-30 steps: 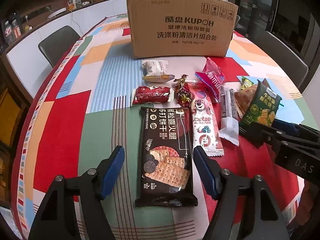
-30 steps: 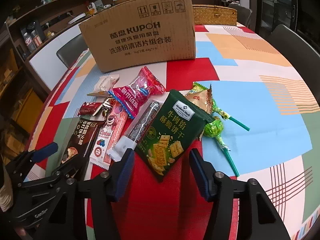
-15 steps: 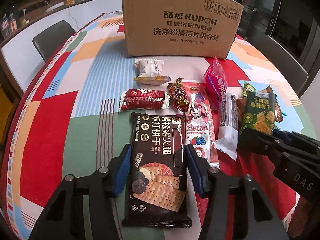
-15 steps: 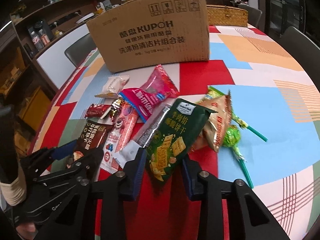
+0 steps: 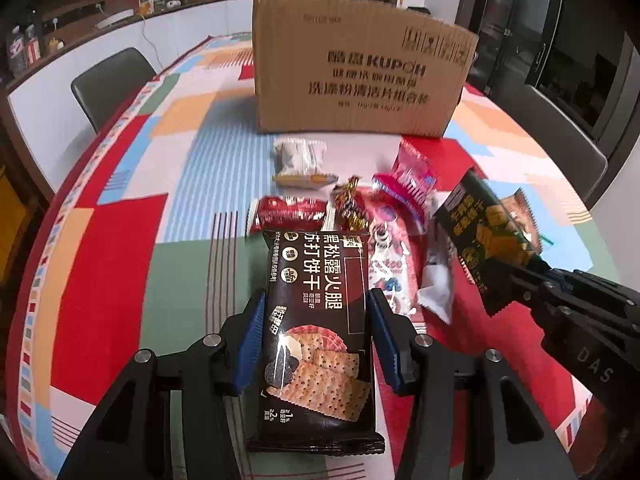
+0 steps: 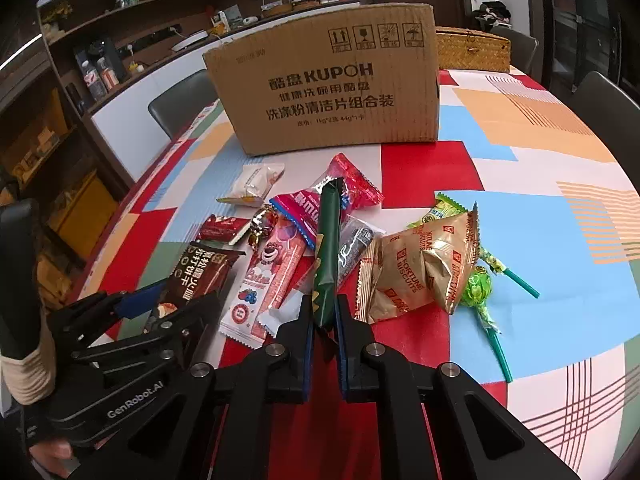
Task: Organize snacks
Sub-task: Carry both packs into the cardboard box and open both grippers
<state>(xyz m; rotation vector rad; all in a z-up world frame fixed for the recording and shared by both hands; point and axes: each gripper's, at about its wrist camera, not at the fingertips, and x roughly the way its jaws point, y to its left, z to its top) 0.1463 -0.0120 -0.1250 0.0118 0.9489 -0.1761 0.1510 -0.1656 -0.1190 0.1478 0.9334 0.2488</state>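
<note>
Left gripper clamped the black crinkled-foil cracker packet by its sides; right gripper pinched the dark-green biscuit packet edge-on, before the brown cardboard box.

Home dining room, patchwork-clothed table, chairs, cluttered shelves, counter

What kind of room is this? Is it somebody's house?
Probably a home dining room. A dining table under a colourful tablecloth has dark chairs around it, and a counter with shelves of bottles and kitchen things runs along the wall.
</note>
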